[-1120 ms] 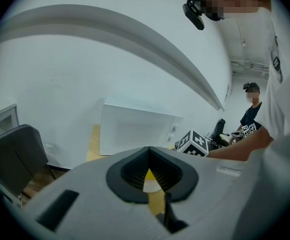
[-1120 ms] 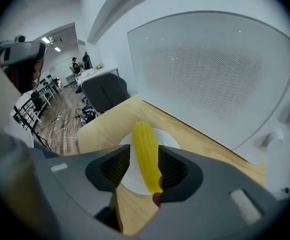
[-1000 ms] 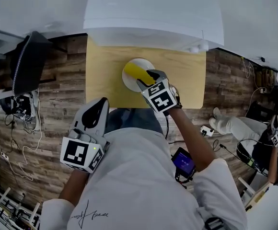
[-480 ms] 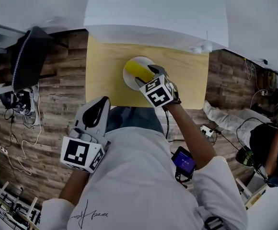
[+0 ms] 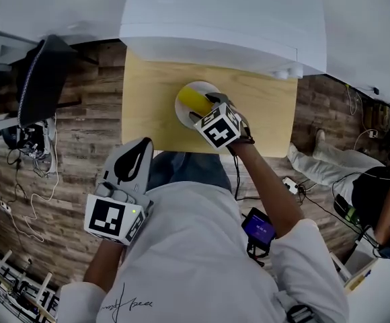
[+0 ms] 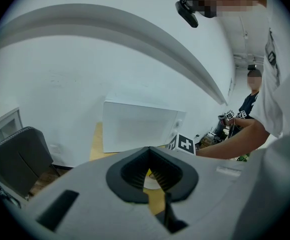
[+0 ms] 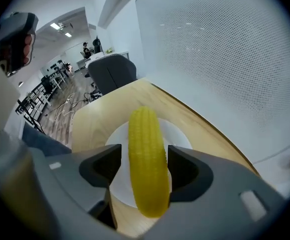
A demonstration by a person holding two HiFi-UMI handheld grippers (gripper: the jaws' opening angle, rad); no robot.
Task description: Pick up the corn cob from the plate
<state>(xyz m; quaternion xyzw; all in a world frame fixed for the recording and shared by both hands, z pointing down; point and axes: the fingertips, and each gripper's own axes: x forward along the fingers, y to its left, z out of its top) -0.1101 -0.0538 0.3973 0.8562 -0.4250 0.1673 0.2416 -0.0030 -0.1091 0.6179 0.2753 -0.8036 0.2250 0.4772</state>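
Note:
A yellow corn cob [image 5: 191,99] lies on a round white plate [image 5: 180,112] on the wooden table [image 5: 148,93]. My right gripper [image 5: 206,108] points steeply down over the plate. In the right gripper view the corn cob [image 7: 146,154] runs lengthwise between the two jaws, over the plate [image 7: 181,133]. The jaws are opening; a gap shows at the left jaw, and the pads do not press on the cob. My left gripper [image 5: 134,157] hangs back by the person's body, off the table, shut and with nothing in it [image 6: 151,173].
A white microwave [image 5: 215,19] stands at the table's far edge, just behind the plate. A dark chair [image 5: 40,86] is to the left on the wood floor. Cables lie on the floor at left, and another person sits at far right.
My right gripper has sunk onto the plate, so the cob now lies between its jaws, which have spread wider. The left gripper has stayed where it was.

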